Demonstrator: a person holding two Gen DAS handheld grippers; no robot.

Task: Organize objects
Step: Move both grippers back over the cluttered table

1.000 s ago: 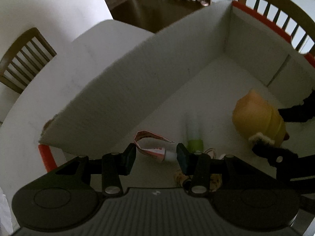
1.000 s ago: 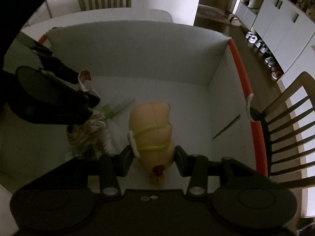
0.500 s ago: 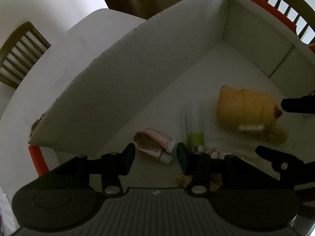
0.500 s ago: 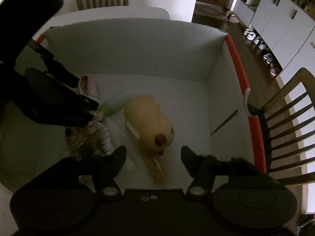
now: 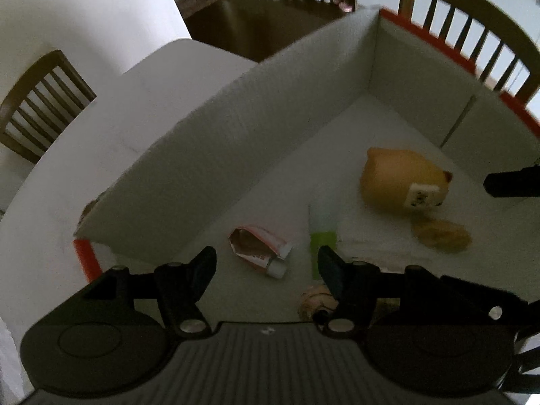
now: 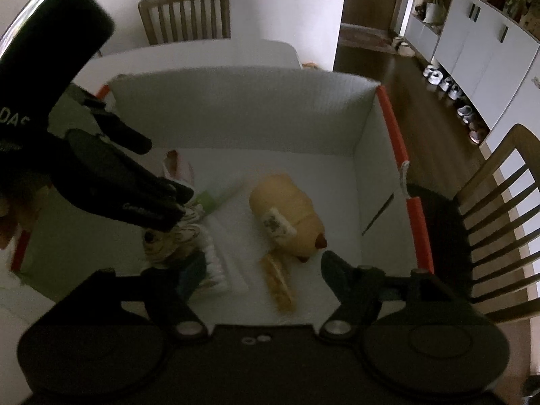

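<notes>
A white box with orange edges holds everything. A red-and-white tube lies on its floor, loose, just below my left gripper, whose jaws are opening and touch nothing. Beside it lie a green-capped tube and a small striped soft toy. A yellow plush toy rests on its side with its tail trailing toward my right gripper. That gripper's jaws are opening above the toy, apart from it. The left gripper hangs over the striped toy.
The box stands on a white table. Wooden chairs stand at the far side and at the right. Beyond are a dark wood floor, white cupboards and shoes. The box floor to the right of the plush is bare.
The right gripper opened and let go of the plush, which tipped onto its side. The left gripper's jaws spread wider and the red-and-white tube now lies on the box floor. Both grippers rose a little.
</notes>
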